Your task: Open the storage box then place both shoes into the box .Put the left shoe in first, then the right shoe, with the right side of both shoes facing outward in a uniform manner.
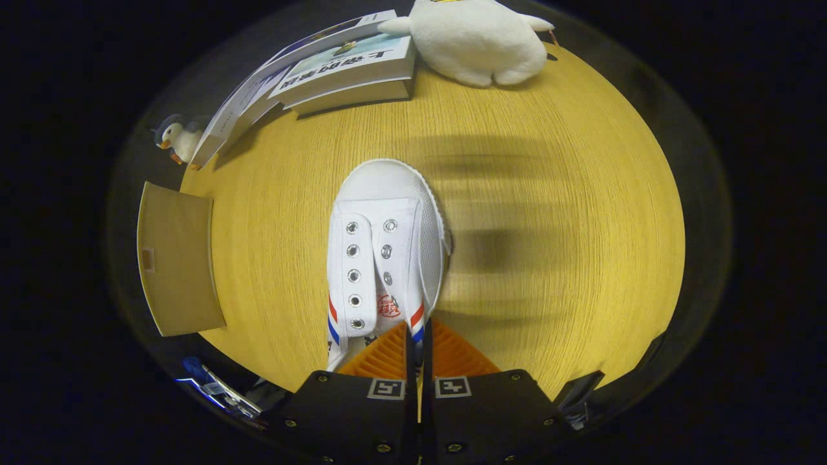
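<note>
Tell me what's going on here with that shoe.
The hand-held gripper is shut on a white shoe, its fingers pinching the side of the collar near the heel, toe pointing away. The shoe is over a wooden table. Beyond it lie stacked books, a white plush toy and a small penguin toy.

Warm, even light falls on the tabletop, and soft banded shadows lie just beside the white shoe (they look smeared, as if by motion). Fisheye bending curves the tabletop's edges, where the books dim and soften.
</note>
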Tool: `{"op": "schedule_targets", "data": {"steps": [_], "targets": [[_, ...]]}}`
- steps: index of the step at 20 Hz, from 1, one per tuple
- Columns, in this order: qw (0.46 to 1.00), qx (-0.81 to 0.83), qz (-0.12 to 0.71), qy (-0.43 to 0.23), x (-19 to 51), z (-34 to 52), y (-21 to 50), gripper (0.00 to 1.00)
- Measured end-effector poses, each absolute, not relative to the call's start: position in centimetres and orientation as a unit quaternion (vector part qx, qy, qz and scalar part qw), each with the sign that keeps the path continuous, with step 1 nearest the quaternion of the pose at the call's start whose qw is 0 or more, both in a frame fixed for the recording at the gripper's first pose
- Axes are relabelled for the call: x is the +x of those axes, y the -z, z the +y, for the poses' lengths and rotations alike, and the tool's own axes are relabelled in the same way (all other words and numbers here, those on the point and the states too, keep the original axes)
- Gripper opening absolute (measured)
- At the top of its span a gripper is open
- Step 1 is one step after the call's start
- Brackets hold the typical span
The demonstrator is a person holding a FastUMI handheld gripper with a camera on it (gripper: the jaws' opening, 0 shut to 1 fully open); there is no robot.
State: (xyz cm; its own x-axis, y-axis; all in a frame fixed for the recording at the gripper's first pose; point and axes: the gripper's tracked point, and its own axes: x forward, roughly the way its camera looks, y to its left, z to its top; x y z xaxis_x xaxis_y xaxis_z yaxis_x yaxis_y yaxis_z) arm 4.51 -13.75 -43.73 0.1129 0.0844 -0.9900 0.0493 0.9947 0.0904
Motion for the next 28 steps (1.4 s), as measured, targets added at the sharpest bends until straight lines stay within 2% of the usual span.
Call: {"op": "schedule_targets", "data": {"steps": [6, 18, 28], "targets": [[0.742, 0.044, 0.667, -0.054, 4.0, -9.9, 38.9, 0.02], [0.741, 0.032, 0.649, -0.167, 4.7, 3.8, 28.3, 0.03], [0.733, -0.011, 0.633, -0.249, 6.6, 17.3, 24.2, 0.02]]}}
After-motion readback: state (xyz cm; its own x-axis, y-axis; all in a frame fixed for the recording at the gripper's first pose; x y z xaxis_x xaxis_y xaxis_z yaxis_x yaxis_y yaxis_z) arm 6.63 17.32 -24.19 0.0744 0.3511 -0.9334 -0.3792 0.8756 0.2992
